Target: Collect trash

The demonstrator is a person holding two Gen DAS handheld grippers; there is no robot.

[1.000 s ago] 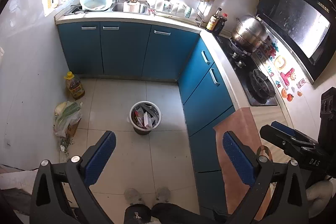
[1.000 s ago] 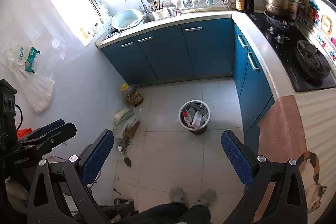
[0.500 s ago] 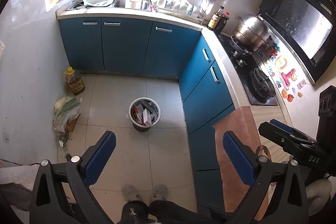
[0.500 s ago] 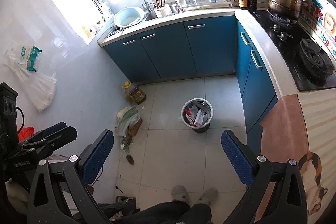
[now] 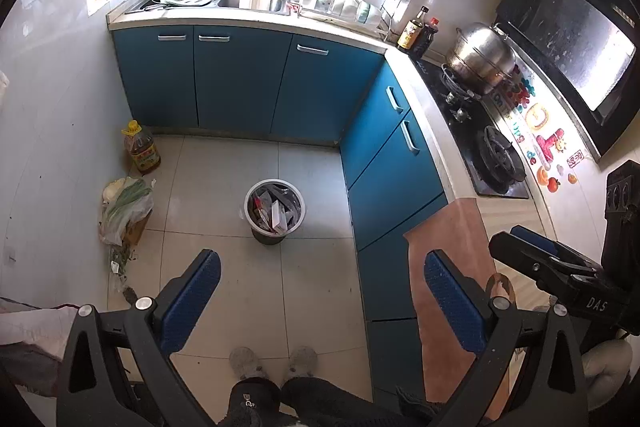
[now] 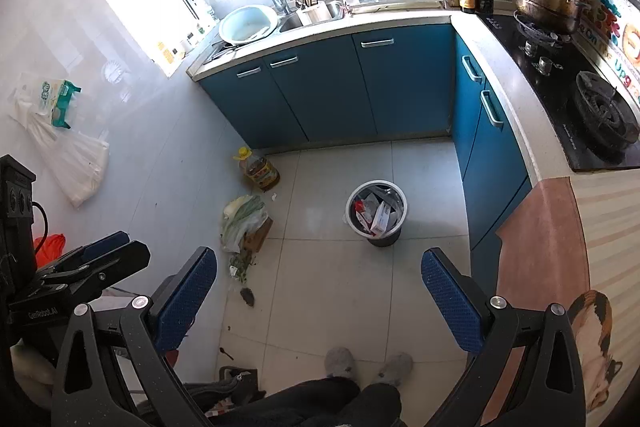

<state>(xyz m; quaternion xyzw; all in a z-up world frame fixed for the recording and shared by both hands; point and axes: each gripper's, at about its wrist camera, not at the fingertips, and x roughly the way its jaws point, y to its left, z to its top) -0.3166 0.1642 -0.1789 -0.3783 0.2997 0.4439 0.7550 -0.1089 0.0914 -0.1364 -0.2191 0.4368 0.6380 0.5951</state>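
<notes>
A round white-rimmed trash bin (image 5: pixel 274 209) full of paper and packaging stands on the tiled floor; it also shows in the right wrist view (image 6: pixel 377 212). My left gripper (image 5: pixel 320 297) is open and empty, held high above the floor, short of the bin. My right gripper (image 6: pixel 320 295) is open and empty too, at a similar height. Each gripper shows at the edge of the other's view. Scraps and a small dark lump (image 6: pixel 247 296) lie on the floor by the left wall.
A plastic bag of greens (image 5: pixel 124 207) and a cooking oil bottle (image 5: pixel 141 148) sit by the left wall. Blue cabinets (image 5: pixel 248 83) line the back and right. A stove with a steel pot (image 5: pixel 480 57) is on the right. My slippered feet (image 5: pixel 276 363) are below.
Both views have drifted back and up slightly, so the bin sits a little farther off. Both grippers stay open and empty.
</notes>
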